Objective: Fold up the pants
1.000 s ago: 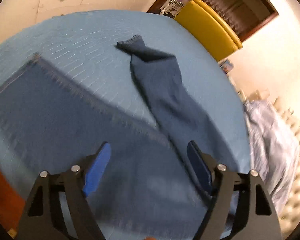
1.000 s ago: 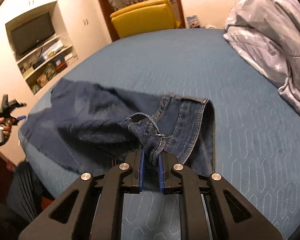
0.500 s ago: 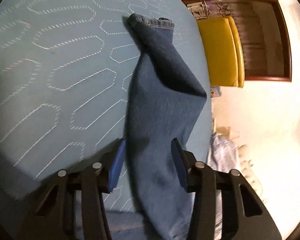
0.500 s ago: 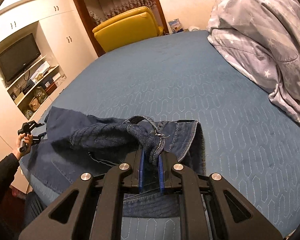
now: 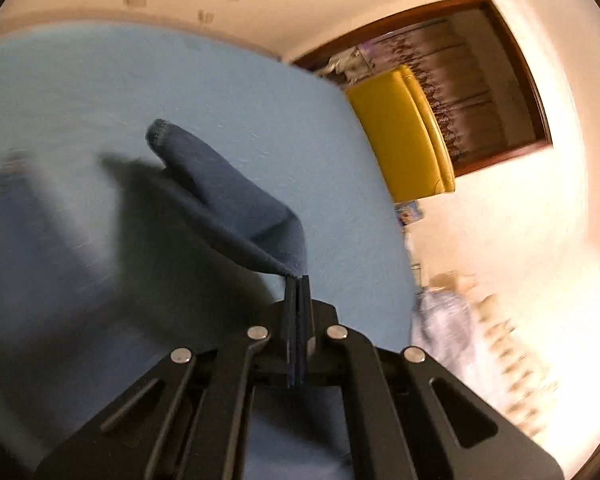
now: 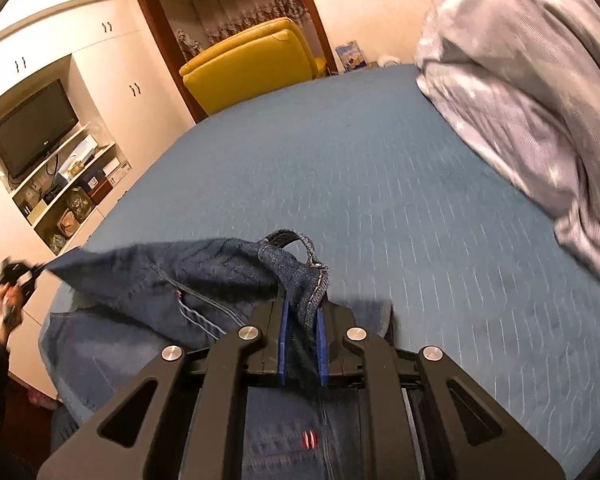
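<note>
Fingers of the left gripper are pressed together on a fold of the dark denim pants, pinching the cloth at their tips so that one leg hangs raised above the bed, its hem pointing away toward the far side. That view is blurred, so little of the fabric's detail can be read. Fingers of the right gripper clamp a bunched part of the waistband, with a belt loop standing up just past the blue pads. From there the pants stretch off to the left, partly lifted off the blue quilted bed and partly lying on it near its edge; the left gripper shows at the far left of the right wrist view, in the person's hand, holding the far end of the cloth.

A grey star-printed duvet is heaped on the right side of the bed. Beyond the bed stands a yellow armchair before a doorway. Built-in shelves in the white wall unit hold boxes and small items too small to name, under a dark television.
</note>
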`<state>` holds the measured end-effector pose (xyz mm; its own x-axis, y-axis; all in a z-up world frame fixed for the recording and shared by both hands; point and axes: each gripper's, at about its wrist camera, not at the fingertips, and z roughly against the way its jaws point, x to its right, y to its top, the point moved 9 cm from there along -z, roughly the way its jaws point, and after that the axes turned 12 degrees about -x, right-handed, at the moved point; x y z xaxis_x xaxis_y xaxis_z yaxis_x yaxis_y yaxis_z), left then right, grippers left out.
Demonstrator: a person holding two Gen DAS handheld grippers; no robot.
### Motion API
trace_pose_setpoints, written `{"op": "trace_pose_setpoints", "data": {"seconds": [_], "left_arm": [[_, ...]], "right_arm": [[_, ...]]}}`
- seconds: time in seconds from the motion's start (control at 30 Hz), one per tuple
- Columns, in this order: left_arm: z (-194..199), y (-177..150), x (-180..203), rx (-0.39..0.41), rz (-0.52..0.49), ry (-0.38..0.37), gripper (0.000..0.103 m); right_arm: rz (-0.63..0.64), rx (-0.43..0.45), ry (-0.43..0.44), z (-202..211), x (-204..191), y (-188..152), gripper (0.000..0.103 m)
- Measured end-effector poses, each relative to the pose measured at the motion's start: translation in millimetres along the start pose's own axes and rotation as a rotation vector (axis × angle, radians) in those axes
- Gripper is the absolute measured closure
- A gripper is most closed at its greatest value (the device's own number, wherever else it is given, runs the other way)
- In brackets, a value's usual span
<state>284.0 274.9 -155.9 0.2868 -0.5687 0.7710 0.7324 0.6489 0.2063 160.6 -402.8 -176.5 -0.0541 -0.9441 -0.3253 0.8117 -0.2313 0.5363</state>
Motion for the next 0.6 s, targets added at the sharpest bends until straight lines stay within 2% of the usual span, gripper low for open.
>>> {"op": "trace_pose_setpoints", "data": {"seconds": [0.03,0.07,0.13,0.2,0.23,0.27,0.33,0.37,0.43,0.5,0.6], "left_arm": [[6.9,-17.5,-14.4,-0.003,-0.013,0.057,0.103],[6.2,-44.8,-43.6,-0.040,-0.002,0.115,0.102],[2.3,-76.7,-88.5,-0.106,0.090,0.089,0.102],[4.9,-92.7,-119.9,-0.109,0.171,0.028,0.102],[6.2,-95.3,-126.6,-0.106,0.180,-0.003,0.098],[7.5,-94.9,-132.2,-0.099,0.197,-0.028,0.089],[11.3,-89.0,-136.8,-0.083,0.230,-0.085,0.078],[13.7,-85.3,-134.4,-0.078,0.228,-0.110,0.076],[12.9,-68.2,-125.1,-0.070,0.220,-0.140,0.072],[0.1,-51.5,-121.1,-0.085,0.252,-0.161,0.072],[-24.1,-36.8,-121.5,-0.122,0.321,-0.170,0.072]], "right_arm": [[-0.021,-0.041,-0.011,-8.3,11.6,-17.3,0.091],[-0.039,-0.082,-0.028,-17.1,22.2,-35.2,0.091],[-0.070,-0.129,-0.018,-25.6,32.3,-60.0,0.090],[-0.114,-0.131,-0.015,-21.3,37.8,-76.6,0.089],[-0.139,-0.136,-0.021,-19.2,41.2,-80.6,0.089],[-0.177,-0.147,-0.027,-17.2,46.2,-85.7,0.088],[-0.275,-0.162,-0.019,-13.6,57.7,-96.4,0.074],[-0.311,-0.164,-0.018,-11.6,60.5,-100.8,0.063],[-0.357,-0.170,-0.011,-9.6,58.5,-109.2,0.061],[-0.389,-0.165,0.003,-8.1,53.9,-114.4,0.060],[-0.507,-0.141,0.082,-4.8,47.6,-119.2,0.057]]}}
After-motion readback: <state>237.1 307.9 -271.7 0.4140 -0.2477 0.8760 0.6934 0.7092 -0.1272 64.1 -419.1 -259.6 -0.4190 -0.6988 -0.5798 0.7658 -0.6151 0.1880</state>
